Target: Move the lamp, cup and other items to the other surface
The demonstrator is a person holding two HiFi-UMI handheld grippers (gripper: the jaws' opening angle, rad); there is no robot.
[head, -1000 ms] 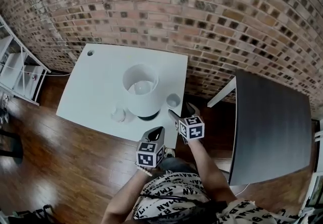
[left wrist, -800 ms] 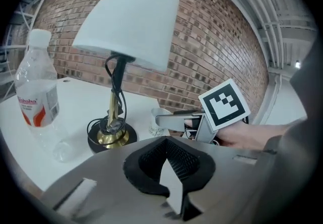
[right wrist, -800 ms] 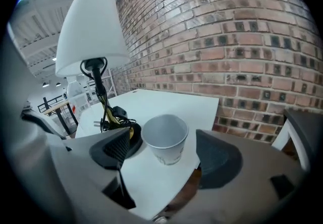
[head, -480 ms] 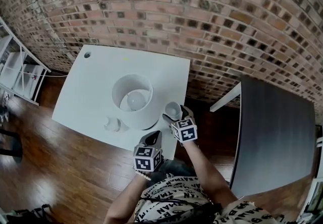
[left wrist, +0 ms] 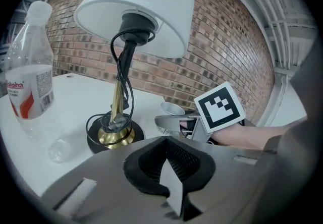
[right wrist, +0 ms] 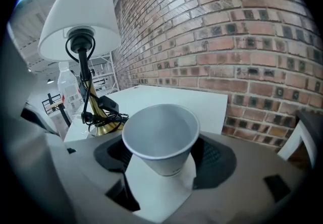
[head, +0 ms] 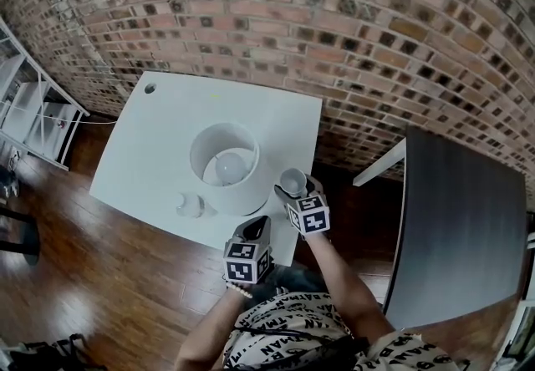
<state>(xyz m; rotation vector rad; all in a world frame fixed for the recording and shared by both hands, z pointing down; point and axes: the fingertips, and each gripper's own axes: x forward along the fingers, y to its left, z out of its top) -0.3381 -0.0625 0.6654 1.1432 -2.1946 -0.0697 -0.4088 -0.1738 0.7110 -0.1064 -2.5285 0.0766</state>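
The right gripper [right wrist: 161, 156] reaches over the near right corner of a white surface [head: 159, 131], its jaws wide and closing around a cup [right wrist: 160, 134]. The cup stands upright between the two dark pads, and no pad is clearly pressing on it, so it isn't gripped. It is a plain pale paper cup, empty, wider at the rim than at the foot, and it rests on the white surface close to the front edge. The left gripper [left wrist: 169, 167] hangs a little nearer the person, just off that same front edge. Its jaws are slightly apart with nothing between them, and it touches nothing. Just left of the cup stands a lamp [head: 226, 167]. It has a round white shade and a brass stem and base on a black foot, with a black cord wound loosely around the stem and pooled at the base. Left of the lamp, also near the front edge, stands a clear plastic bottle [left wrist: 30, 76] with a white cap and a red and white label. To the right, well apart from the white surface, is a dark surface [head: 460, 227]. A brick wall [head: 334, 18] runs behind both, and the floor [head: 100, 277] is dark wood.
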